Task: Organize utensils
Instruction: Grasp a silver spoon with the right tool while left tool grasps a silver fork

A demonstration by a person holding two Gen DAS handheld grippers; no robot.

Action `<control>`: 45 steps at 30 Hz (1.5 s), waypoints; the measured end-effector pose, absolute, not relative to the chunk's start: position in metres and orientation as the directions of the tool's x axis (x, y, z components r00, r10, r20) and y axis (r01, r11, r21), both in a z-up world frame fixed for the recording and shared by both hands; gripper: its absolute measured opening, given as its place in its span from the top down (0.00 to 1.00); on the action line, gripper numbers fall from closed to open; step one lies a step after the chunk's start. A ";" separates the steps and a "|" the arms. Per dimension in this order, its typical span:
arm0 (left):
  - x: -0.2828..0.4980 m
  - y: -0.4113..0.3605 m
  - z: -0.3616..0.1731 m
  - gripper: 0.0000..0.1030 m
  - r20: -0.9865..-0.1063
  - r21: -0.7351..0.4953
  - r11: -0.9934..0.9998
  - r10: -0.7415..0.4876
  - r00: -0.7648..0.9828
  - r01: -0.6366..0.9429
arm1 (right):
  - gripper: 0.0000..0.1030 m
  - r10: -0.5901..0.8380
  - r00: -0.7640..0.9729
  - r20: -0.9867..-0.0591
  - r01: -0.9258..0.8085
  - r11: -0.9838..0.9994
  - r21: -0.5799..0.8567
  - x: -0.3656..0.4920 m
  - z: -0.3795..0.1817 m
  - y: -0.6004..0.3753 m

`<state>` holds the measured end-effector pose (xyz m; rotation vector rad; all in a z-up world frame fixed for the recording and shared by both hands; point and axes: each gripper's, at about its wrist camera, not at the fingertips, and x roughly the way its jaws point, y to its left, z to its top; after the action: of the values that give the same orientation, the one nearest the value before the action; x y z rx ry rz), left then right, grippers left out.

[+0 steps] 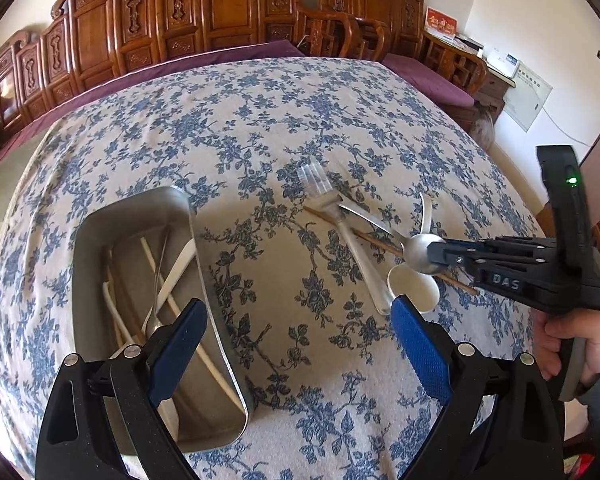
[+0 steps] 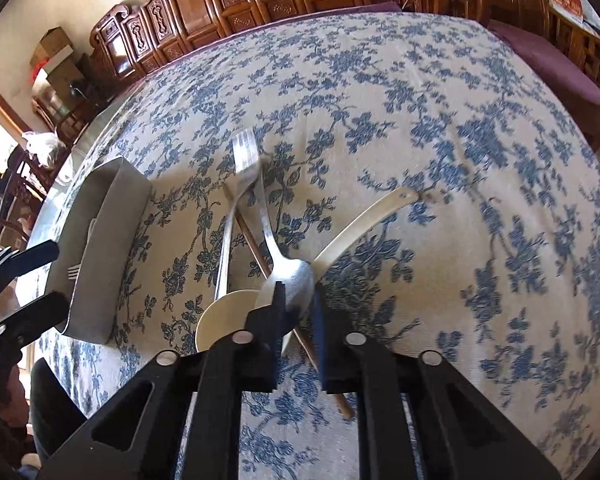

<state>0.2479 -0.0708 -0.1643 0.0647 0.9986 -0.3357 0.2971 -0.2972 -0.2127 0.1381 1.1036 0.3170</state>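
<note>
Metal spoon [image 2: 296,280]: clamped at the bowl by the right gripper [image 2: 298,312]; left gripper [image 1: 300,344] held apart. To be lifted clear of the chopstick [image 2: 256,248] beneath, then carried to the metal tray [image 1: 216,320] at nine o'clock.

Right wrist view: right gripper [image 2: 298,300] fingers cover the rear of the metal spoon [image 2: 296,280] bowl; contact faces not visible. Brown chopstick [image 2: 256,252] passes under spoon and fingers, its middle hidden. White spoon [image 2: 224,314] bowl partly behind the left finger. Fork [image 2: 244,160] tines motion-blurred. Metal tray [image 2: 104,248] interior mostly screened by its near wall.

Left wrist view: left gripper [image 1: 300,344] fingers cut off by the bottom edge, overlapping the tray [image 1: 220,320] near end. Contents there hidden; pale sticks inside not identifiable.
</note>
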 end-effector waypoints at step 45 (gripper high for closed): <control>0.336 -0.116 -0.233 0.88 -0.919 -0.096 0.976 -0.162 0.359 0.195 | 0.97 0.321 0.531 -0.784 -0.162 0.947 0.278 0.274 -0.186 -0.353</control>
<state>0.3361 -0.1161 -0.2331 0.0316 1.1812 -0.2299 0.2740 -0.3528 -0.1862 0.1796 0.9703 0.2899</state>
